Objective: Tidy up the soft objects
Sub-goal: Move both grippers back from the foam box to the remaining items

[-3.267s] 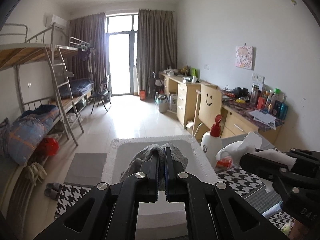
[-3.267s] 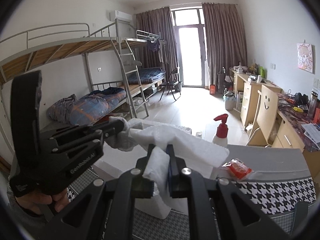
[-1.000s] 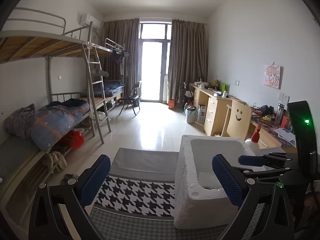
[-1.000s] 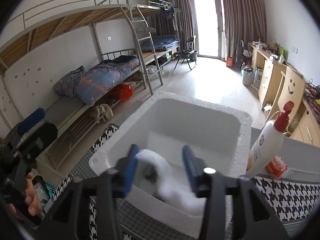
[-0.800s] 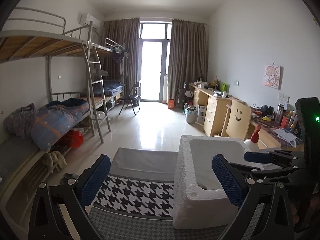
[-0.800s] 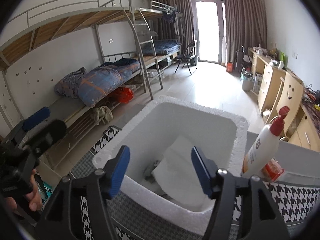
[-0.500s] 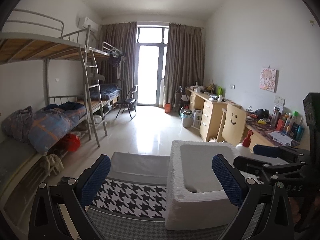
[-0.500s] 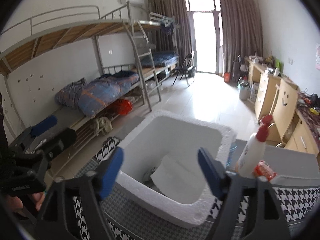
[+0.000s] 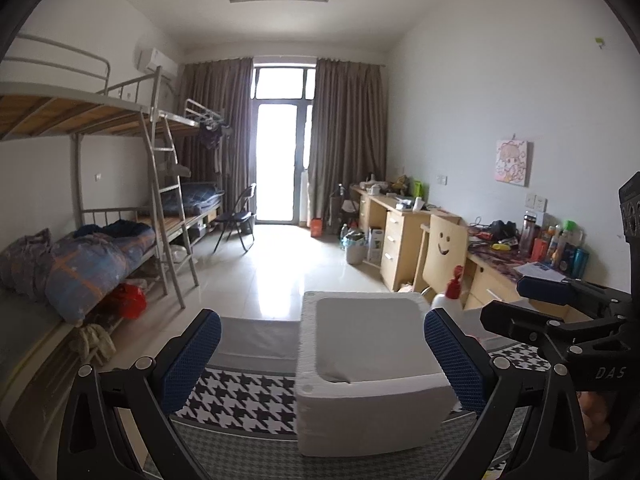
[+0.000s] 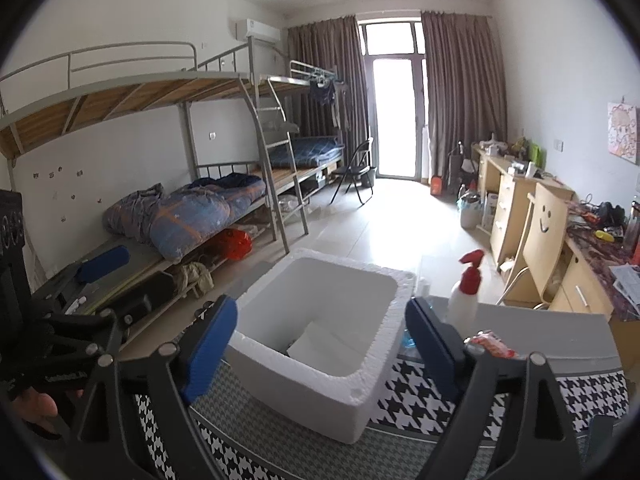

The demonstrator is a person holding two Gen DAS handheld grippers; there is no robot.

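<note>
I had both tools spread wide and empty: my left tool [image 9: 322, 344] and my right tool [image 10: 320, 336], whose jaws had just been opening; the white cloth [image 10: 324, 346] lay inside the foam box [image 10: 280, 376] on the tabletop [image 10: 588, 392]

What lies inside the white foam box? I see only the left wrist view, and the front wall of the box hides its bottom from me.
Observer: In the right wrist view, a white cloth lies flat on the bottom of the foam box.
Operator: Does the right gripper hold something?
Observer: No. The right gripper is open. Its jaws have just been opening, and nothing is between them.
Operator: Is there something next to the spray bottle?
Observer: Yes, a red packet lies close to the base of the spray bottle.
</note>
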